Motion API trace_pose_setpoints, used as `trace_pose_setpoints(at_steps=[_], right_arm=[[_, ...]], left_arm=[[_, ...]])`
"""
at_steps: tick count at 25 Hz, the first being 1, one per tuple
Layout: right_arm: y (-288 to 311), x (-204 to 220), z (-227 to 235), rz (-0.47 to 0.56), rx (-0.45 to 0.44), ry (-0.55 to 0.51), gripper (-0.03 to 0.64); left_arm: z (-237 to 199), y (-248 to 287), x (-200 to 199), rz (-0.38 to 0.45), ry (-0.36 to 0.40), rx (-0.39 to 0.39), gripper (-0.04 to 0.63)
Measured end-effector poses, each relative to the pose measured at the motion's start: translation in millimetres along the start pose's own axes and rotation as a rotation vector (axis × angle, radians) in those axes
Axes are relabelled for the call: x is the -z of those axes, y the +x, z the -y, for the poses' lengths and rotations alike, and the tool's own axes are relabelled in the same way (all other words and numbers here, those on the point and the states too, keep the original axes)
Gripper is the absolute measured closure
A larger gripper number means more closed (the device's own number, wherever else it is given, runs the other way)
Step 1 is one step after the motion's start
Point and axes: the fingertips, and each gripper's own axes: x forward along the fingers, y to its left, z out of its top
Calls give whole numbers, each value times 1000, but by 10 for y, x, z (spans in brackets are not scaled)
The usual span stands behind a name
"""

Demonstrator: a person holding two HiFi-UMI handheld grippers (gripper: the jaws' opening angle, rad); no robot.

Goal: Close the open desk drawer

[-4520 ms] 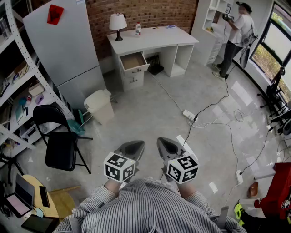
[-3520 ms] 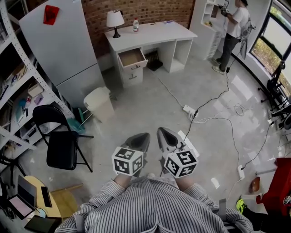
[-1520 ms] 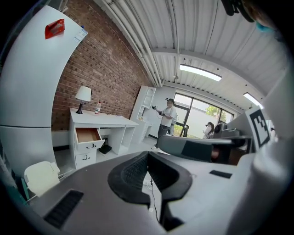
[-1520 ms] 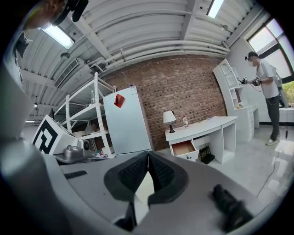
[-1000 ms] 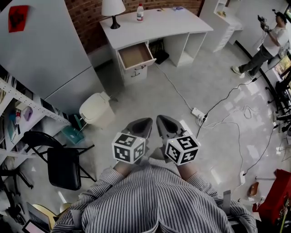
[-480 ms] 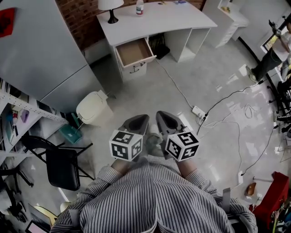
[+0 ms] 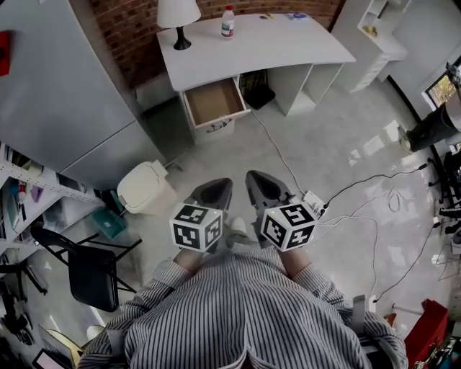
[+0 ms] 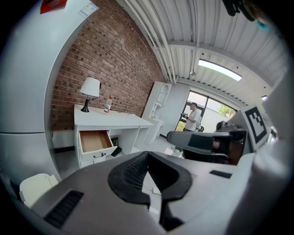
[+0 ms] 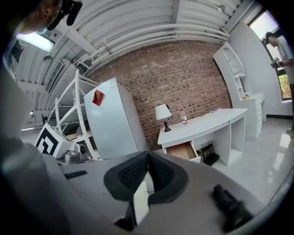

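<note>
While the drawer (image 7: pixel 214 101) stands pulled out from the white counter (image 7: pixel 281 50), its bare wooden bottom showing, I judge the task hardly begun. Nothing touches the drawer front, and the whole of the closing is left to do. The drawer sits beneath the end of the counter where the table lamp (image 7: pixel 178 13) and the bottle (image 7: pixel 227 21) stand.

My left hand-held gripper (image 7: pixel 210 193) and right hand-held gripper (image 7: pixel 261 189) are side by side, close to the striped shirt and over bare floor, well apart from the drawer. Each has its jaws pressed together at the tips, with nothing between them.

In the head view the drawer lies at about 12 o'clock from the left one and nearer 11 o'clock from the right. A pale waste bin (image 7: pixel 144 187) sits at 9 o'clock of the left one.

What remains, as I reckon it, is to cross the floor, set closed jaws against the drawer front and push it home.
</note>
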Motion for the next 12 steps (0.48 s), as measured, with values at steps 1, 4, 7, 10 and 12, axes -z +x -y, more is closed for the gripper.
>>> trace_pose_setpoints(at_steps=[1, 4, 7, 10, 12], right_arm=[[56, -56, 84, -1, -4, -1, 600], [231, -219, 335, -4, -18, -9, 600], [393, -341, 545, -10, -37, -18, 600], [547, -432, 706, -19, -61, -34, 600], [644, -479, 803, -26, -74, -40, 600]], left_arm=[[-22, 93, -61, 2, 0, -4, 583], [-80, 379, -246, 11, 2, -14, 583], [-140, 630, -391, 20, -1, -28, 583], [-230, 839, -523, 37, -13, -47, 583], [-282, 965, -602, 44, -18, -56, 583]])
